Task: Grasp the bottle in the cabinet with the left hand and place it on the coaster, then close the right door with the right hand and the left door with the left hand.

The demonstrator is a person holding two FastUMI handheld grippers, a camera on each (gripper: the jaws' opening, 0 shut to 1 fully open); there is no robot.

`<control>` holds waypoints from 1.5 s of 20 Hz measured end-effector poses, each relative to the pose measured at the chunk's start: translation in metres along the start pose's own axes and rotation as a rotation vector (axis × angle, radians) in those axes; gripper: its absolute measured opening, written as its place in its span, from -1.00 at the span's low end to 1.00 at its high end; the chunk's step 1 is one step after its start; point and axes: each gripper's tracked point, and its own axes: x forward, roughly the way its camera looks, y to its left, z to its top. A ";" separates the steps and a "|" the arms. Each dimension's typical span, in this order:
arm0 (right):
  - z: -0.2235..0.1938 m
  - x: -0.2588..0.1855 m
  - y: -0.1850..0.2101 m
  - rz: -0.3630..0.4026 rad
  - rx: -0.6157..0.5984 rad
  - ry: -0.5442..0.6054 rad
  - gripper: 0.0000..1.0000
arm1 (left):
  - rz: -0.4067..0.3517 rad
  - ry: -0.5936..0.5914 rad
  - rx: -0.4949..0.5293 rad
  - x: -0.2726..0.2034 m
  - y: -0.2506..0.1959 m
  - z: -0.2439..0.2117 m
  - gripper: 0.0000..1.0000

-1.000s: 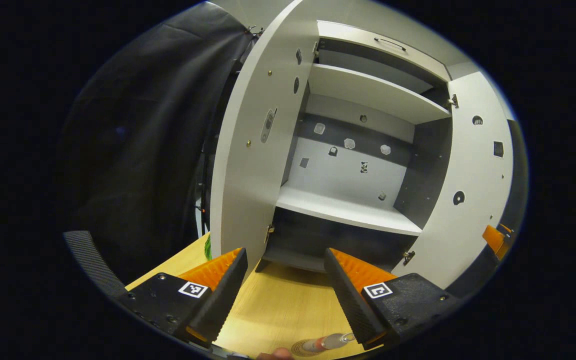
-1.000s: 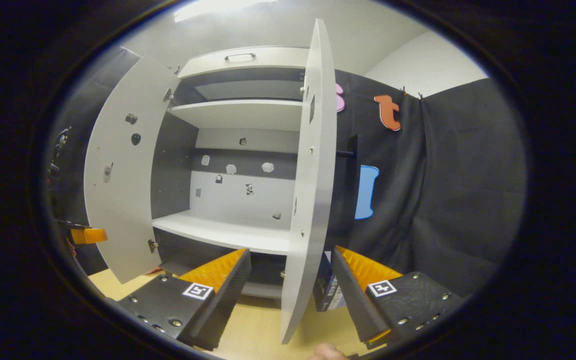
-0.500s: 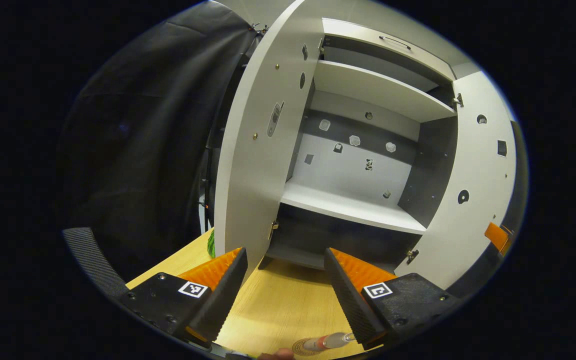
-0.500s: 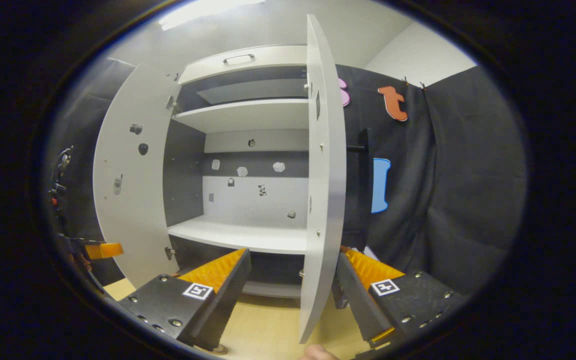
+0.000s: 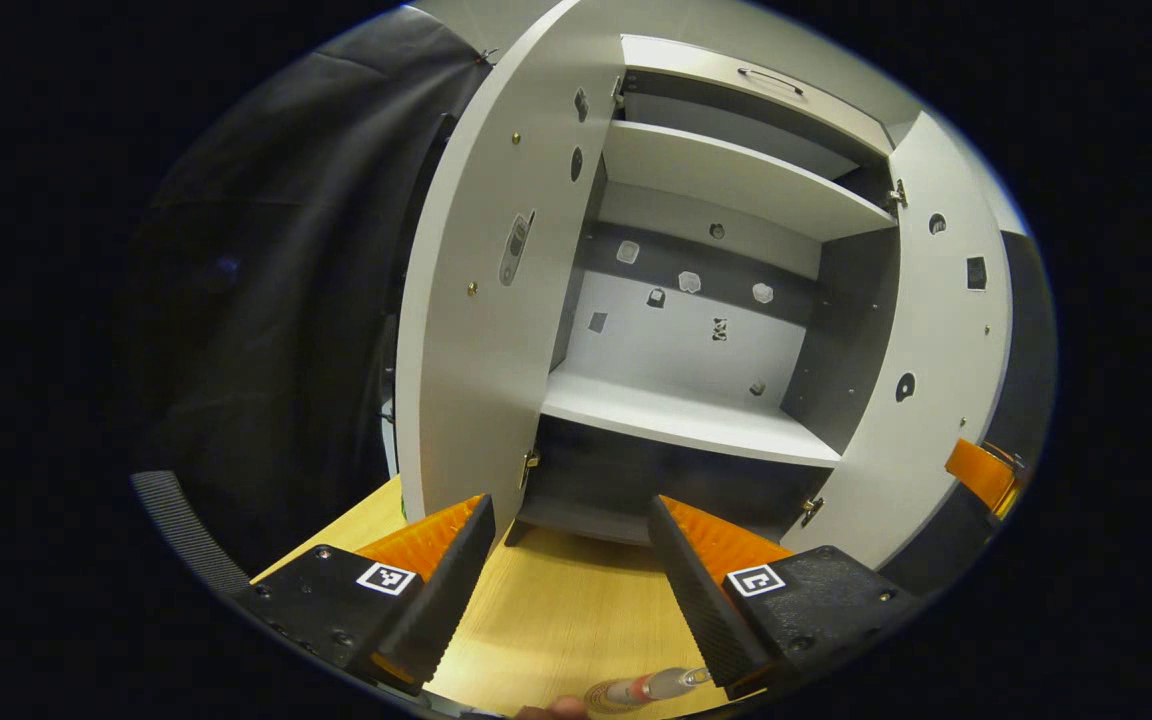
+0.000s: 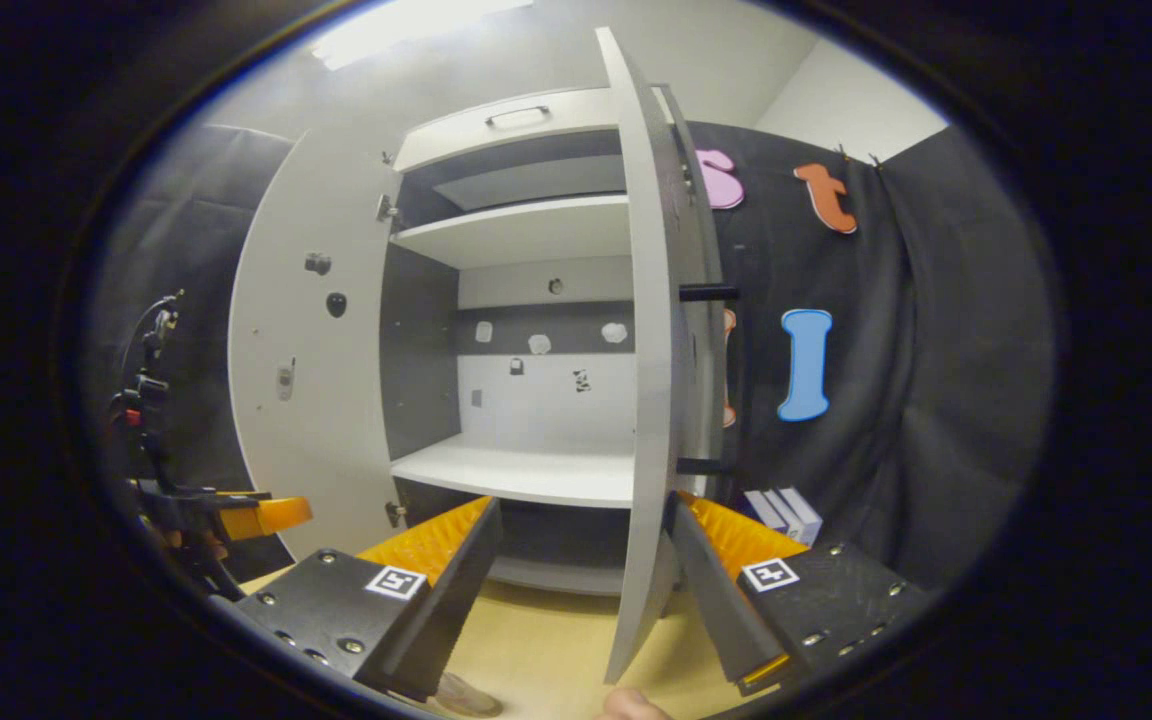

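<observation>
Left gripper view: clear red-necked bottle (image 5: 658,686)

So my bottle (image 5: 658,685) sits on the round coaster (image 5: 604,697) on the wood table, down by my fingers. Cabinet's right door (image 6: 648,420) is edge-on, half swung; left door (image 5: 476,330) is wide open, and the shelves are bare.

The bottle (image 5: 658,685) on its coaster (image 5: 604,694) is cut off at the left gripper view's bottom edge; the right door (image 6: 648,400) hides the boxes' (image 6: 784,512) lower parts.
</observation>
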 end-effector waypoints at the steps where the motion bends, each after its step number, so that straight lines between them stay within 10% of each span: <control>1: 0.000 0.002 0.008 0.017 0.001 0.003 0.99 | 0.003 -0.004 0.005 -0.001 0.001 0.001 0.95; 14: -0.016 0.003 0.089 0.246 0.004 0.046 0.97 | 0.100 -0.021 -0.004 -0.017 0.040 0.004 0.95; 30: -0.010 0.009 0.054 0.113 -0.009 0.042 0.97 | 0.090 -0.054 0.013 -0.012 0.055 0.016 0.94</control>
